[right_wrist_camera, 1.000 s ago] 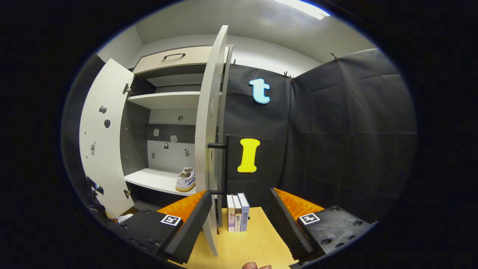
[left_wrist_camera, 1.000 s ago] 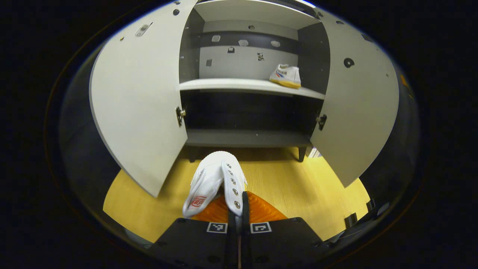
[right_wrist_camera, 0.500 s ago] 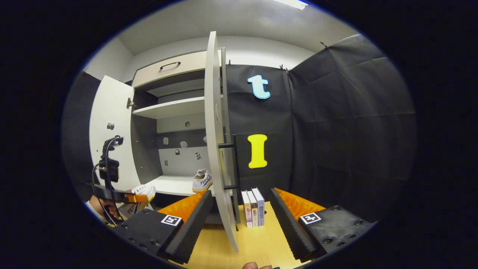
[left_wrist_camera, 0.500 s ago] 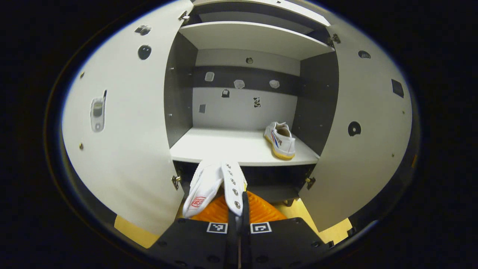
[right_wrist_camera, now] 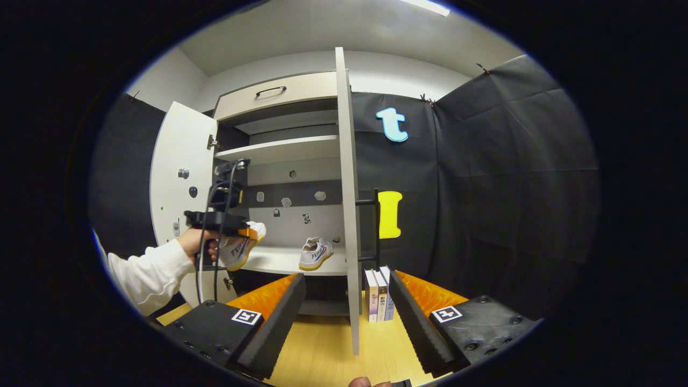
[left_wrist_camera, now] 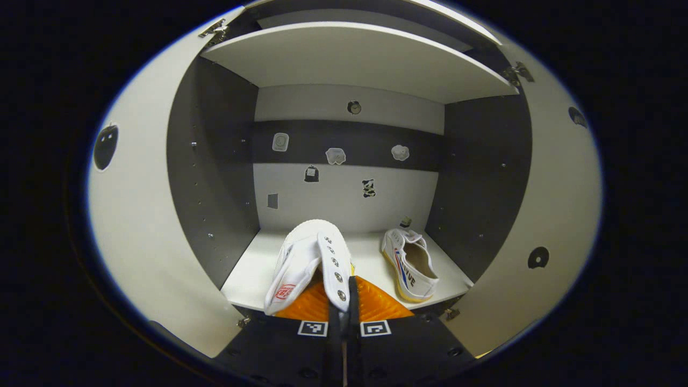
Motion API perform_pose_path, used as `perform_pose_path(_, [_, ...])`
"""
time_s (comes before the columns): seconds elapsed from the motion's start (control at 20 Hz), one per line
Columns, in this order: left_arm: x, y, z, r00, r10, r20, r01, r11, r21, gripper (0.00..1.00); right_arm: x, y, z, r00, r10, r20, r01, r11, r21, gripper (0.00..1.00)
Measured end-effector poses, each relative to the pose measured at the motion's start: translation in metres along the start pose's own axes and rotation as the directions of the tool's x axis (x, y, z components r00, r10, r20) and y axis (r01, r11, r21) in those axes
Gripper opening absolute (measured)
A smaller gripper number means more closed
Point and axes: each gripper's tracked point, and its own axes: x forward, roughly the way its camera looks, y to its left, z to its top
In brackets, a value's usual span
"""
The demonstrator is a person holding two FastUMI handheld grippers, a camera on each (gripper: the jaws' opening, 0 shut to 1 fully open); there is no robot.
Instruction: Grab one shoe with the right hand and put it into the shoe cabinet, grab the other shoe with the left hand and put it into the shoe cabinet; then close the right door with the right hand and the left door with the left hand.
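Observation:
My left gripper is shut on a white canvas shoe, pinching its laced edge, and holds it just above the front edge of the cabinet's middle shelf. The other white shoe lies on that shelf at the right, heel toward me. In the right gripper view the left gripper and its shoe hang at the shelf front, held by a hand in a white sleeve; the second shoe rests further in. My right gripper stands open, with the right door's edge ahead between its fingers.
Both cabinet doors stand wide open: the left door and the right door. A black bar handle runs down the right door's outer face. Three books stand on the yellow wooden floor beside the cabinet.
My left gripper has risen and pushed forward with the shoe, from floor level up to the middle shelf's front. The right gripper shifted slightly and stays open.

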Motion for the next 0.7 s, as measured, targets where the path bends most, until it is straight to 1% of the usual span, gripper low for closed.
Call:
perform_pose_path(0.2, [0.063, 0.014, 0.005, 0.997, 0.041, -0.068, -0.038, 0.999, 0.035, 0.08, 0.001, 0.007, 0.001, 1.0, 0.006, 0.0, -0.006, 1.0, -0.021, 0.99])
perform_pose_path(0.35, [0.103, 0.023, 0.003, 0.989, 0.05, -0.138, -0.046, 0.998, 0.037, 0.07, 0.003, 0.006, 0.002, 1.0, -0.007, 0.005, 0.007, 0.999, -0.047, 0.99])
perform_pose_path(0.45, [0.127, 0.034, 0.002, 0.982, 0.084, -0.169, -0.074, 0.995, 0.065, 0.07, 0.004, 0.001, 0.004, 1.0, -0.023, 0.01, 0.023, 0.998, -0.062, 0.99])
perform_pose_path(0.55, [0.145, 0.041, 0.0, 0.977, 0.109, -0.183, -0.093, 0.991, 0.092, 0.08, 0.004, -0.003, 0.004, 0.999, -0.038, 0.012, 0.039, 0.997, -0.066, 0.99])
perform_pose_path(0.7, [0.162, 0.045, -0.009, 0.97, 0.116, -0.211, -0.1, 0.991, 0.088, 0.08, 0.005, -0.009, 0.002, 0.998, -0.062, 0.007, 0.062, 0.996, -0.065, 0.99])
